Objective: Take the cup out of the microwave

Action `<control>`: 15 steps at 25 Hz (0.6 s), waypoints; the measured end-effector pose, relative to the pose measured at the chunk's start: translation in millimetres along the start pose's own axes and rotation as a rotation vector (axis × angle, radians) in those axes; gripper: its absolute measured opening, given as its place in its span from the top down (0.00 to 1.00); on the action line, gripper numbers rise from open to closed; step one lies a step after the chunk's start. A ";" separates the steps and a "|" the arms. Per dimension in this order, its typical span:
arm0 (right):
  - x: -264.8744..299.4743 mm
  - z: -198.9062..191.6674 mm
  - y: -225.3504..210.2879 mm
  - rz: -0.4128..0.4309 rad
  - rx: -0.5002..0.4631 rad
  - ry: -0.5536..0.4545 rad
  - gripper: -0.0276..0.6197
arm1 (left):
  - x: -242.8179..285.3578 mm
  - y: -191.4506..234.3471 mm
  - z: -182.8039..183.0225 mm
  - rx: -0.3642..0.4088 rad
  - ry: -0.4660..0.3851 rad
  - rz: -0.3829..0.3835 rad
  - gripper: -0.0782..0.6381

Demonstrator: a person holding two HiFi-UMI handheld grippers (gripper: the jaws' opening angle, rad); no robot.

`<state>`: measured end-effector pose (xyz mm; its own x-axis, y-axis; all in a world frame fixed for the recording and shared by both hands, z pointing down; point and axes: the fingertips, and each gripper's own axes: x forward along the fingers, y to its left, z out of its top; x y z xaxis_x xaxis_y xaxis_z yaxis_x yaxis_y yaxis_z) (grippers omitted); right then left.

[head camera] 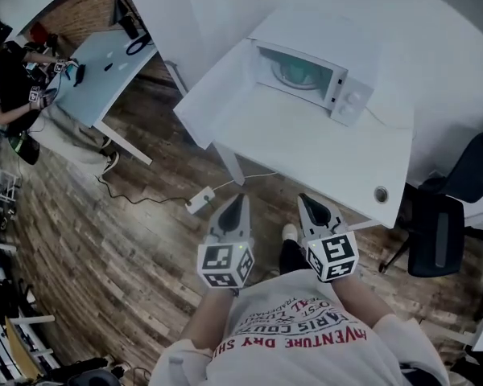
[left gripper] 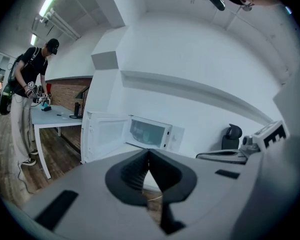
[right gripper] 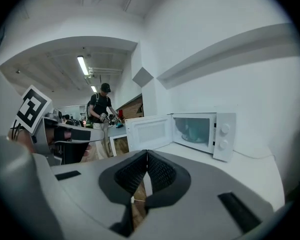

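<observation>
Left gripper (head camera: 236, 202): jaws pressed together with nothing between them, held out in front of the person, short of the table edge.
Right gripper (head camera: 307, 203): jaws likewise closed tight and empty, at 3 o'clock of the left one, side by side with it and apart.
Cup (head camera: 295, 72): teal, standing inside the microwave's chamber, at about 12 o'clock from the two grippers and well apart from both.
Microwave (head camera: 348, 96): white, at the far side of the table, its controls on the right.
Door (head camera: 217, 87): swung fully open towards 9 o'clock of the chamber.
Table (head camera: 322, 159): white, bare in front of the microwave.
Power strip (head camera: 200, 200): on the wooden floor (head camera: 105, 240), at 9 o'clock of the left gripper's tip.
Office chair (head camera: 439, 232): dark, at 3 o'clock of the right gripper.
Another person (head camera: 8, 79): at 10 o'clock, standing at a second table (head camera: 105, 67).
</observation>
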<state>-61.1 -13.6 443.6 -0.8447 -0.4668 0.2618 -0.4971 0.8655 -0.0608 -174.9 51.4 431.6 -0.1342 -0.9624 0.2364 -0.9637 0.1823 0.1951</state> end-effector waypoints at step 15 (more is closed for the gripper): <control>141.2 59.0 -159.1 0.023 0.015 0.006 0.94 | 218.1 1.0 58.5 0.017 0.030 -0.006 0.88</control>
<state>-113.0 -227.9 433.4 -0.8547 -0.4462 0.2655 -0.4810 0.8730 -0.0812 -218.7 -170.0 427.7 -0.1216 -0.9569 0.2637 -0.9683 0.1727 0.1803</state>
